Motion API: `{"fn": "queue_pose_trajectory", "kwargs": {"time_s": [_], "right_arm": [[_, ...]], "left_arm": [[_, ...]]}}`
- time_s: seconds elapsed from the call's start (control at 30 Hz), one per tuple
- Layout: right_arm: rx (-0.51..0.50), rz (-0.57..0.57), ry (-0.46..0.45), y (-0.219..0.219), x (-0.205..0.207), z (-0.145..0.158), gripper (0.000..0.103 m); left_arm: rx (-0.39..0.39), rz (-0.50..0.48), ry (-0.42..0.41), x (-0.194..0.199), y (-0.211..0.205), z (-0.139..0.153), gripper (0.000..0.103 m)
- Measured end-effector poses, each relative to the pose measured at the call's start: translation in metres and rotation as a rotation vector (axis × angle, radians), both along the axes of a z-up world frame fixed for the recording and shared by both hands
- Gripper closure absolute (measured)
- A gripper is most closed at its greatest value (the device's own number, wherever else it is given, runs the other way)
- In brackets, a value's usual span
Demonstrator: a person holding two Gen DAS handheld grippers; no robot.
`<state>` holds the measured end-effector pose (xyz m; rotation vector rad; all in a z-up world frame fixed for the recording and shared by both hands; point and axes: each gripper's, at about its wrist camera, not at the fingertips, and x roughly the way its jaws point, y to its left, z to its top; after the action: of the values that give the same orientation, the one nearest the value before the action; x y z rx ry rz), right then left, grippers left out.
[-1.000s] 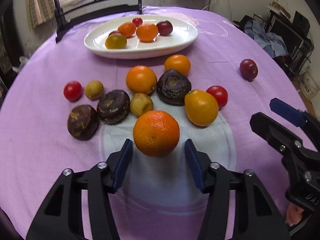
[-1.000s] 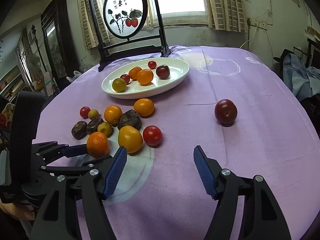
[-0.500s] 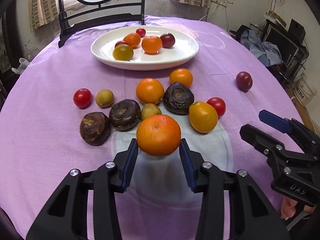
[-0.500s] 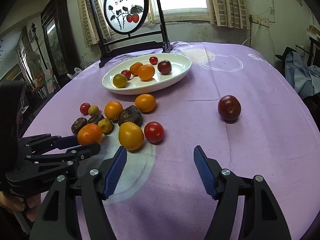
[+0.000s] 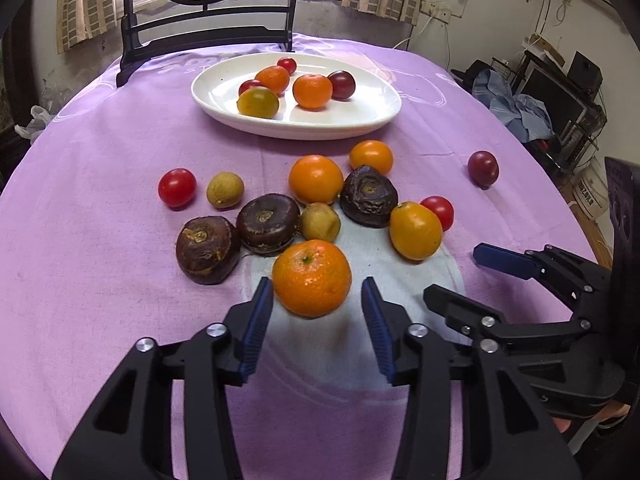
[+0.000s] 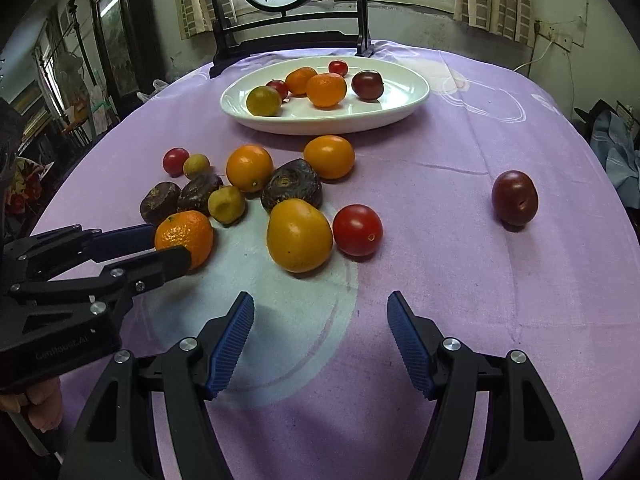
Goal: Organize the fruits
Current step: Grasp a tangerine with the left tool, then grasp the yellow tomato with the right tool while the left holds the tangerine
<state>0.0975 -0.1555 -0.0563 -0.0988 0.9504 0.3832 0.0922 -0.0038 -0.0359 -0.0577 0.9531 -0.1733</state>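
Since half a second ago the left gripper (image 5: 316,308) jaws have widened again; the mandarin (image 5: 312,278) sits between the pads with gaps showing, resting on the surface (image 5: 100,240). The right gripper (image 6: 320,340) has neared, wide and empty, the yellow fruit (image 6: 299,234) just ahead, the plate (image 6: 400,108) farthest.

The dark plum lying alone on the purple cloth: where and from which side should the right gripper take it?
Grip the dark plum across its widest middle, from above or the near side. It is round, and bare cloth surrounds it. The right gripper is open and empty.
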Motion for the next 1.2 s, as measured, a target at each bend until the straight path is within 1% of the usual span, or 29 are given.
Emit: {"fn": "queue_pose_trajectory", "kwargs": {"time_s": [0.1, 0.17, 0.2, 0.23, 0.27, 0.3, 0.4, 0.47, 0.5, 0.6, 0.67, 0.77, 0.83, 0.87, 0.93, 1.07, 1.2], "right_arm": [[0.012, -0.001, 0.0, -0.001, -0.001, -0.001, 0.034], [0.022, -0.004, 0.003, -0.004, -0.002, -0.001, 0.034], [0.025, -0.005, 0.001, -0.005, -0.002, 0.0, 0.034], [0.029, -0.004, -0.001, -0.006, -0.002, 0.001, 0.034], [0.032, -0.001, -0.004, -0.005, -0.003, 0.002, 0.034], [0.032, 0.004, -0.005, -0.005, -0.003, 0.002, 0.034], [0.015, 0.024, -0.002, 0.001, -0.004, 0.001, 0.034], [-0.006, 0.034, 0.005, 0.006, -0.004, -0.002, 0.039], [-0.017, 0.041, 0.013, 0.009, -0.003, -0.004, 0.045], [-0.043, 0.042, 0.005, 0.016, 0.002, -0.004, 0.047], [-0.051, 0.036, 0.003, 0.02, 0.009, -0.004, 0.048], [-0.053, 0.023, 0.007, 0.027, 0.021, -0.004, 0.048], [-0.058, 0.022, 0.006, 0.032, 0.026, -0.004, 0.051], [-0.061, 0.021, 0.004, 0.034, 0.028, -0.004, 0.053], [-0.079, 0.012, -0.007, 0.037, 0.029, -0.004, 0.065], [-0.054, -0.011, 0.006, 0.031, 0.027, -0.002, 0.065], [-0.005, -0.014, -0.005, 0.02, 0.013, 0.006, 0.065]], "left_arm": [[0.002, 0.011, 0.021, 0.01, -0.002, -0.006, 0.055], [-0.004, 0.016, 0.052, 0.018, -0.004, -0.013, 0.055], [0.001, 0.019, 0.036, 0.019, -0.005, -0.014, 0.055], [0.026, 0.018, 0.028, 0.019, -0.008, -0.014, 0.056], [0.048, 0.019, 0.024, 0.019, -0.009, -0.014, 0.059], [0.054, 0.014, 0.016, 0.019, -0.009, -0.015, 0.059], [0.029, 0.035, 0.013, 0.016, -0.002, -0.012, 0.06], [0.026, 0.046, -0.022, 0.011, 0.002, -0.006, 0.06], [0.027, 0.049, -0.046, 0.009, 0.004, -0.002, 0.06], [0.0, 0.053, -0.096, 0.004, 0.011, 0.008, 0.06], [-0.028, 0.052, -0.09, 0.005, 0.017, 0.008, 0.06], [-0.073, 0.056, -0.047, 0.009, 0.026, 0.003, 0.06], [-0.103, 0.061, -0.033, 0.01, 0.032, 0.002, 0.06], [-0.102, 0.064, -0.034, 0.01, 0.033, 0.002, 0.06], [-0.093, 0.07, -0.041, 0.009, 0.034, 0.001, 0.06], [-0.093, 0.069, -0.045, 0.009, 0.034, 0.002, 0.06], [-0.081, 0.07, -0.053, 0.009, 0.033, 0.001, 0.06]]}}
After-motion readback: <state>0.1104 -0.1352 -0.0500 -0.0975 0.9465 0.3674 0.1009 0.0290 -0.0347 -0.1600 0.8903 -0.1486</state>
